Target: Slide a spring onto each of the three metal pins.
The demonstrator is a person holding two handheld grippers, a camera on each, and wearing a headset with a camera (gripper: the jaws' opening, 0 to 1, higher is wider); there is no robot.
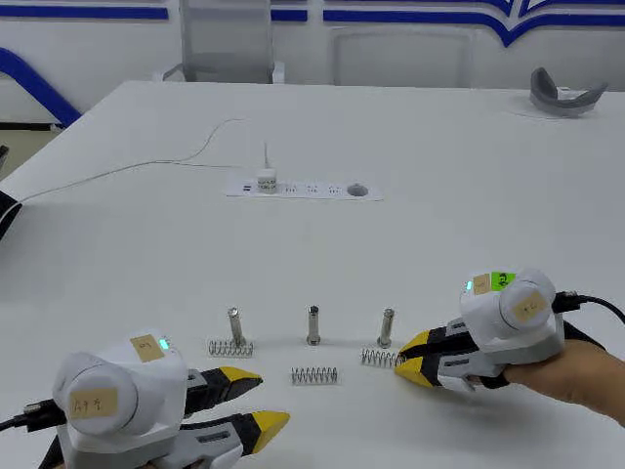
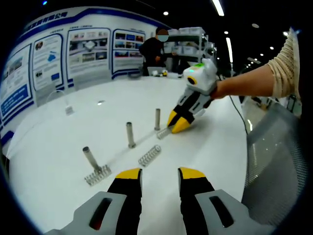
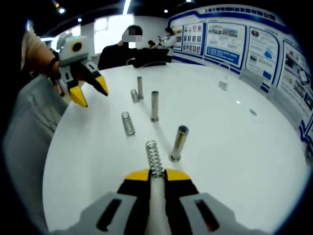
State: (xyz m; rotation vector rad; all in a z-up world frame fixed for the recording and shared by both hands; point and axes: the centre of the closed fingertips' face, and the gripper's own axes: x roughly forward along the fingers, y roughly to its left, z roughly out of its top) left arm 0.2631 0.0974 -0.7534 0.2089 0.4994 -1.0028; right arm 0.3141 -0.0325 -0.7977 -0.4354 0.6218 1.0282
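Three upright metal pins stand in a row on the white table: left pin (image 1: 235,325), middle pin (image 1: 312,324), right pin (image 1: 387,327). One spring (image 1: 230,347) lies at the left pin's foot. A second spring (image 1: 314,375) lies loose in front of the middle pin. My right gripper (image 1: 410,358) rests low on the table, jaws closed on the near end of the third spring (image 3: 153,156), which lies beside the right pin (image 3: 179,142). My left gripper (image 2: 160,172) hovers open near the table's front edge, short of the left pin (image 2: 90,157), holding nothing.
A flat socket panel (image 1: 303,188) with a small white plug (image 1: 266,179) and a thin cable (image 1: 117,171) sits mid-table behind the pins. A grey curved object (image 1: 562,93) lies at the far right. Chairs stand beyond the far edge, where a person is seated.
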